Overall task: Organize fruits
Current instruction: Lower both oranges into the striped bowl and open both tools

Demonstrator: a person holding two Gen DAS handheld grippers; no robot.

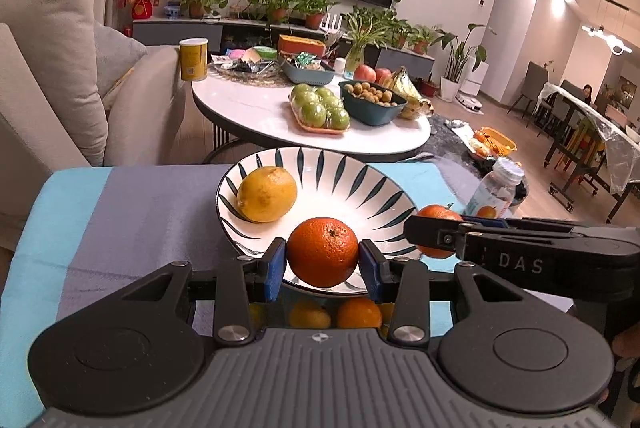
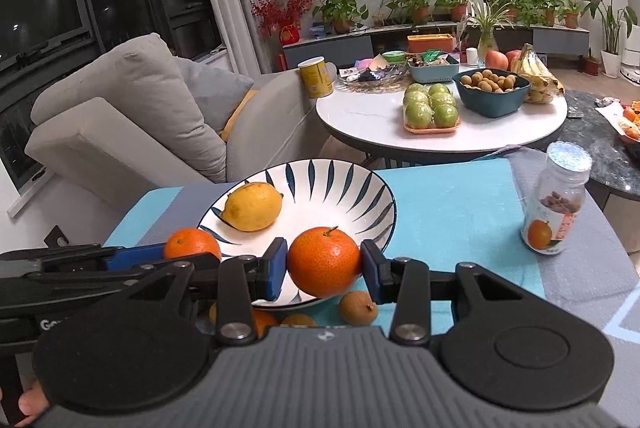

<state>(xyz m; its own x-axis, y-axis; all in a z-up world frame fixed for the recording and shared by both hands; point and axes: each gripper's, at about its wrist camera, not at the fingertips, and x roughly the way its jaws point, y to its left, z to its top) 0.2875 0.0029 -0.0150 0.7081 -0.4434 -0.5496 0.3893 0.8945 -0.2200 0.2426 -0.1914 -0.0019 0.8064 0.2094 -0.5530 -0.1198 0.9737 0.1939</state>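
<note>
Left claw: blue pads clamped on a tangerine, one pad on each flank, stem scar facing up.
Right claw: clamped the same way on a second tangerine, short stem stub on top.
Position of held fruit: both hang over the near rim of the striped bowl; left fruit at the near-left part of the rim, right fruit at the near-right.
Key relation: bowl floor lies forward of and below each claw; I judge a short push ahead, then a drop, would land either fruit inside.
Axis: tangerines near round, no long axis to mind; the lemon lies in the bowl's left half, long axis roughly across the view.
Nearer arm: left claw sits closer to the lemon, so the right has the barer side of the bowl.
Crowding: the two claws are close side by side, each visible in the other's view; risk of a knock if both move at once.
Loose fruit: a small brown longan and more orange fruit on the blue-and-grey worktop, near the bowl's near edge.
Writing: "DAS" on the right claw body; "Go" partly visible on the left one.
Jar: clear, white cap, orange pictured on label; text too small to read.
</note>
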